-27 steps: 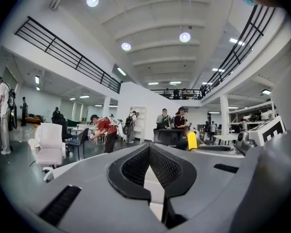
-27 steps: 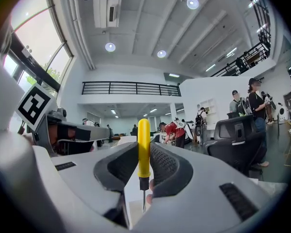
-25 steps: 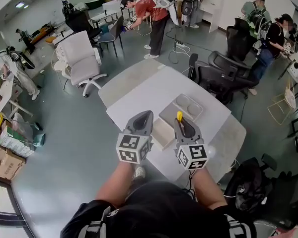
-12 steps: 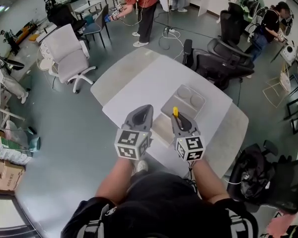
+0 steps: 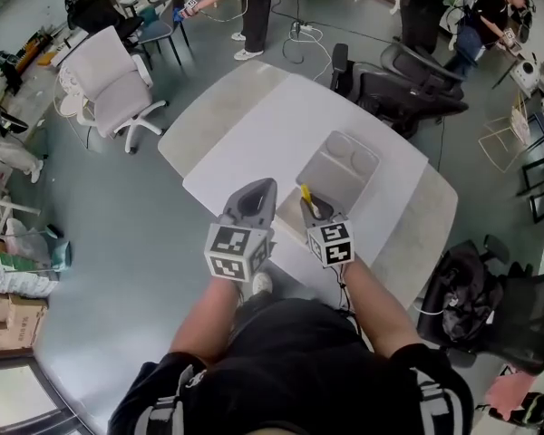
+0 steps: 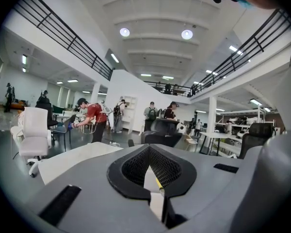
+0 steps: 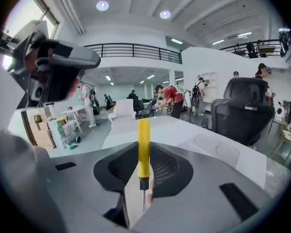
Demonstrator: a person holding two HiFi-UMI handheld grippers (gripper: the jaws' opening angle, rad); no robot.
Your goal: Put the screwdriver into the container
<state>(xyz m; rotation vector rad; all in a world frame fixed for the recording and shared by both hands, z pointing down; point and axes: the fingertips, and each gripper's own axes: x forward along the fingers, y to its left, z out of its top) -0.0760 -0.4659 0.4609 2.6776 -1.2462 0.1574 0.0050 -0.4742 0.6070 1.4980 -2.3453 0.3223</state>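
Both tongs had sunk toward the surface (image 5: 272,134) since the earlier frame, the right tongs (image 5: 310,208) further than the left, so that their marker cube (image 5: 330,242) looked smaller from the head view. The right tongs were clamped on the shaft of a yellow-handled screwdriver (image 7: 144,149). Its handle stuck out ahead of the tips at the near left edge of the grey container (image 5: 326,179), not inside it. That container, a shallow tray with two round recesses, lay on the white middle of the surface. The left tongs (image 5: 264,186) hung just beside the right ones, their tips together and holding nothing.

Each cube bore black-and-white square markers. White print on the person's dark sleeves (image 5: 172,410) was too small to read.

The surface had rounded corners and paler beige ends. Around it spread a grey floor (image 5: 118,207) with a white office chair (image 5: 109,75), black office chairs (image 5: 408,93), cardboard boxes (image 5: 9,311) and a black backpack (image 5: 462,311). Several people stood at the far side, and a balcony with a black railing (image 6: 63,38) ran overhead.
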